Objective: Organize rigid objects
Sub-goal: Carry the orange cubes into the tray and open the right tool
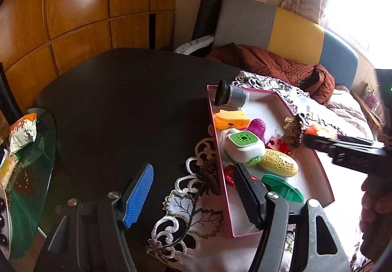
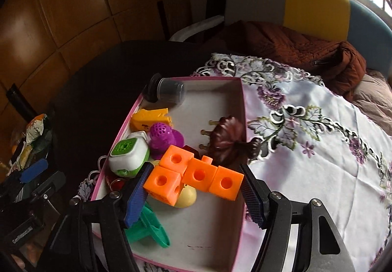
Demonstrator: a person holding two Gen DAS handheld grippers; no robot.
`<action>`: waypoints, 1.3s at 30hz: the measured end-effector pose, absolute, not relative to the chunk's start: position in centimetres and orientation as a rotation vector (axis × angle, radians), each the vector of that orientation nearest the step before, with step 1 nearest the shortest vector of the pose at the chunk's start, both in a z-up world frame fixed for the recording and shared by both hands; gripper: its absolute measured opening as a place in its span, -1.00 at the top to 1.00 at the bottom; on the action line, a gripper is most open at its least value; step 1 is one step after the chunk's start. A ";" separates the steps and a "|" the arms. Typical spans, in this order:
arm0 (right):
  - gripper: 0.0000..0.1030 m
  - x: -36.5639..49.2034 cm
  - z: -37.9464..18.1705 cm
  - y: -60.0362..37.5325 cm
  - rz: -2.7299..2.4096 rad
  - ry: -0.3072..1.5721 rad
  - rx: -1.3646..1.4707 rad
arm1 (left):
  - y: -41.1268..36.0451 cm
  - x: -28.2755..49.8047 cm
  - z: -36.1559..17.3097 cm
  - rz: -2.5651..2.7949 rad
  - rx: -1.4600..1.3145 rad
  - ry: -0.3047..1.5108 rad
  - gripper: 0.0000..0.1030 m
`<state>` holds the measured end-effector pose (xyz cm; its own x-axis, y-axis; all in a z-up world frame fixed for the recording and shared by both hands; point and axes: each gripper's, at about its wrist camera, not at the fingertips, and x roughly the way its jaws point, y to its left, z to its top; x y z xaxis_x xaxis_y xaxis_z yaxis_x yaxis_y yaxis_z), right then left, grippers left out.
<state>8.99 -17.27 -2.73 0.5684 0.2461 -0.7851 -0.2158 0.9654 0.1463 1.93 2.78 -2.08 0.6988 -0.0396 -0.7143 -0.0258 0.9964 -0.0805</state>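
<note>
A pink-rimmed box point(image 1: 221, 169) point(image 2: 241, 129) sits on a flowered cloth and holds several toys: a black-capped jar point(image 1: 231, 97) point(image 2: 167, 93), an orange wedge point(image 1: 230, 120) point(image 2: 149, 118), a purple ball point(image 2: 163, 136), a white and green piece point(image 1: 242, 145) point(image 2: 128, 156), a yellow oval point(image 1: 279, 165), a green disc point(image 1: 284, 187) point(image 2: 149, 227) and a brown hair clip point(image 1: 295, 131) point(image 2: 227, 139). My right gripper point(image 2: 193, 194) is shut on a cluster of orange cubes point(image 2: 193, 174) above the box. My left gripper point(image 1: 193, 198) is open and empty at the box's left wall.
The black round table point(image 1: 127, 90) lies left of the cloth point(image 2: 318, 149). A glass side table point(image 1: 29, 169) with snack bags stands at far left. A sofa with a brown quilt point(image 1: 269, 63) is behind. The right gripper's body point(image 1: 348, 151) crosses the box's right side.
</note>
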 end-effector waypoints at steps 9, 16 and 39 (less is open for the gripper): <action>-0.35 12.7 -6.3 -15.6 0.203 0.993 -0.028 | 3.5 1.9 -2.2 0.014 -0.088 0.799 -0.33; -0.35 13.2 -7.4 -15.9 0.188 1.010 -0.013 | 3.6 2.1 -2.4 0.014 -0.092 0.804 -0.33; -0.56 10.4 -6.3 -16.4 0.198 0.962 0.020 | 2.7 1.5 -2.1 0.005 -0.080 0.800 -0.33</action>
<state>10.43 -16.43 -6.32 0.5551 0.1767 -0.8128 -0.1590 0.9817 0.1049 1.50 2.71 -2.08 0.6966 -0.0261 -0.7170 -0.0346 0.9970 -0.0699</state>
